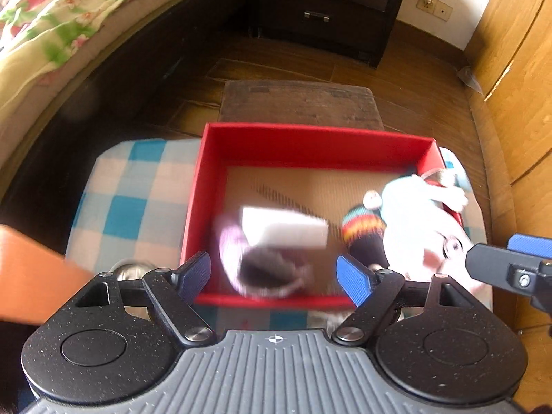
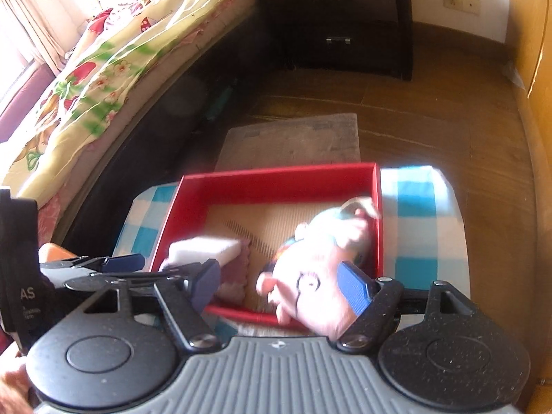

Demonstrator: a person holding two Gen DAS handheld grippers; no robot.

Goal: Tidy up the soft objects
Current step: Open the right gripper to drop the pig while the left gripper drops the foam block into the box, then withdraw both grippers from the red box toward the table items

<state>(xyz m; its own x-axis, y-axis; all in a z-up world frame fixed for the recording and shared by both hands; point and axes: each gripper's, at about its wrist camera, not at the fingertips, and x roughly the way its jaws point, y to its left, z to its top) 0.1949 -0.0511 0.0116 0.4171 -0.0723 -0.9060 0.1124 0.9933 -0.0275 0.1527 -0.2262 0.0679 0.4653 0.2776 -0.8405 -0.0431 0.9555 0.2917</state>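
A red box (image 1: 310, 145) with a cardboard floor sits on a blue-and-white checked cloth (image 1: 138, 186). In it lie a white sponge block (image 1: 286, 229) on a pink and dark cloth (image 1: 262, 269), a striped sock (image 1: 362, 231) and a white-pink plush toy (image 1: 424, 214) draped over the right wall. My left gripper (image 1: 276, 276) is open and empty above the box's near wall. My right gripper (image 2: 279, 284) is open over the near right of the box (image 2: 276, 181), with the plush (image 2: 310, 276) between its fingers, untouched as far as I can tell. The sponge (image 2: 203, 250) shows there too.
A bed with a flowered cover (image 2: 86, 79) runs along the left. A dark nightstand (image 1: 321, 10) stands at the back. A brown mat (image 1: 300, 103) lies on the wood floor behind the box. A wooden wardrobe (image 1: 517, 51) is at the right.
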